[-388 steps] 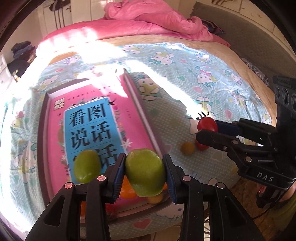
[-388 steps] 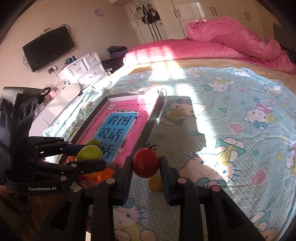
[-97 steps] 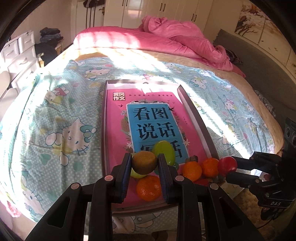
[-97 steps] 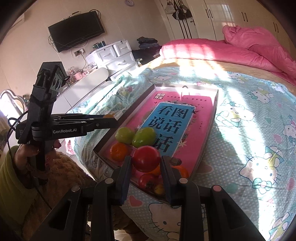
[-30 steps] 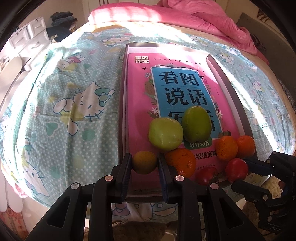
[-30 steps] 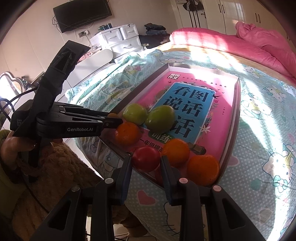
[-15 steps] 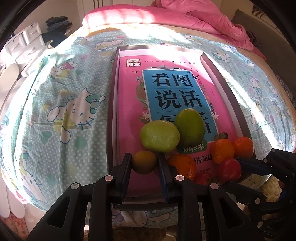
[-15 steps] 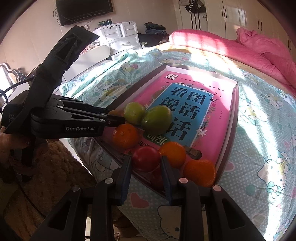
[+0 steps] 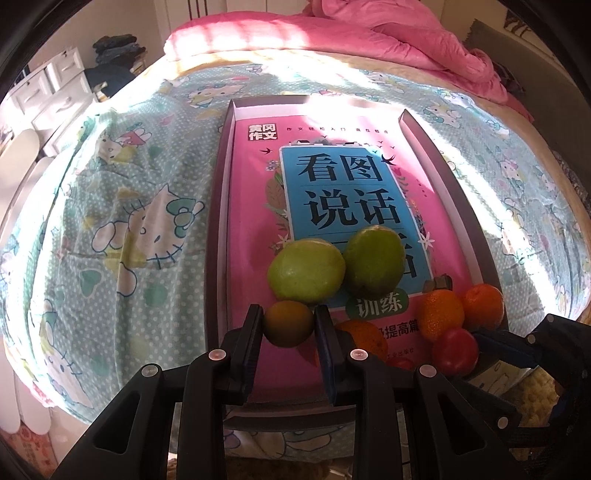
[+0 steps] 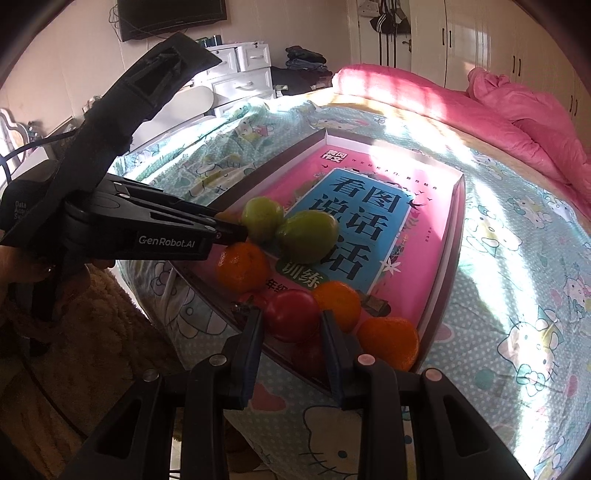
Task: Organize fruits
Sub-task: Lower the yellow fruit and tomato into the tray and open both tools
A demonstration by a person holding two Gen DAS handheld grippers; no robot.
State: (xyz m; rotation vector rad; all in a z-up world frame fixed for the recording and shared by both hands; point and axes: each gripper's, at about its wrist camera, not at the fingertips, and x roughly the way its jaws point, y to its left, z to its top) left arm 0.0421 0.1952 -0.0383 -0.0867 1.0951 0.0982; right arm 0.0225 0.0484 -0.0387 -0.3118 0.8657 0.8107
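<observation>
A shallow box tray point(image 9: 221, 206) lined with a pink book cover lies on the bed. Two green fruits point(image 9: 306, 270) point(image 9: 373, 261) sit side by side in it, with oranges point(image 9: 441, 314) near its front edge. My left gripper point(image 9: 289, 325) is shut on a small yellow-brown fruit point(image 9: 289, 323) over the tray's front left. My right gripper point(image 10: 291, 315) is shut on a red tomato point(image 10: 291, 314) over the tray's front edge, next to oranges point(image 10: 388, 341). Another red fruit point(image 10: 308, 354) lies under it, partly hidden.
The bed has a Hello Kitty sheet point(image 9: 129, 221) and a pink duvet point(image 9: 369, 33) at the far end. White drawers point(image 10: 243, 70) and a wall TV point(image 10: 170, 14) stand left of the bed. The bed's front edge drops off just below the tray.
Both grippers keep their fruits and have shifted a little forward over the tray's front end. The fruits lying in the tray have not moved.
</observation>
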